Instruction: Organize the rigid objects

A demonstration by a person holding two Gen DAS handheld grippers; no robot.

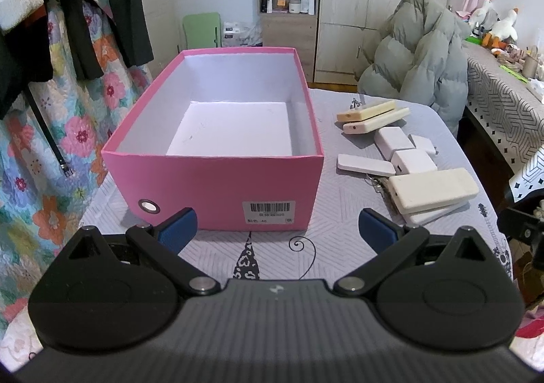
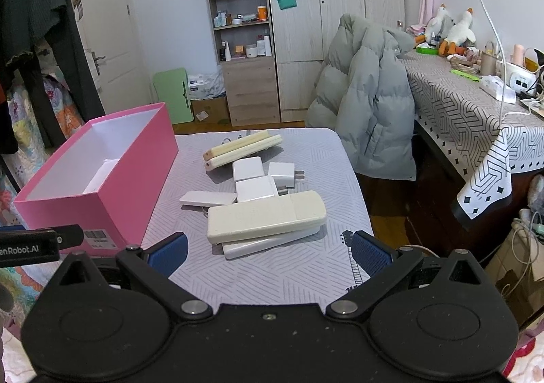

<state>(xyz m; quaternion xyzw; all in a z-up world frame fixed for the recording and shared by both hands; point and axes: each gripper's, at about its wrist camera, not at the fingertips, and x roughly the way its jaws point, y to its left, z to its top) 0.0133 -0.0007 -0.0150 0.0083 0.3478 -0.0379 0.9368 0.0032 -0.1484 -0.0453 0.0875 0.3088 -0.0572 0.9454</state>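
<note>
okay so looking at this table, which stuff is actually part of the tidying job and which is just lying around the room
Part of the job:
- pink box, nothing inside
- cream remote stacked on a white one
- white chargers
- two wooden pieces
- flat white piece

Just lying about:
- grey puffer jacket
- plush geese
- shelf bottles
- hanging clothes

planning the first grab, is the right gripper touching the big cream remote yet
Apart. The right wrist view shows bare tablecloth between the open right gripper and the big cream remote.
</note>
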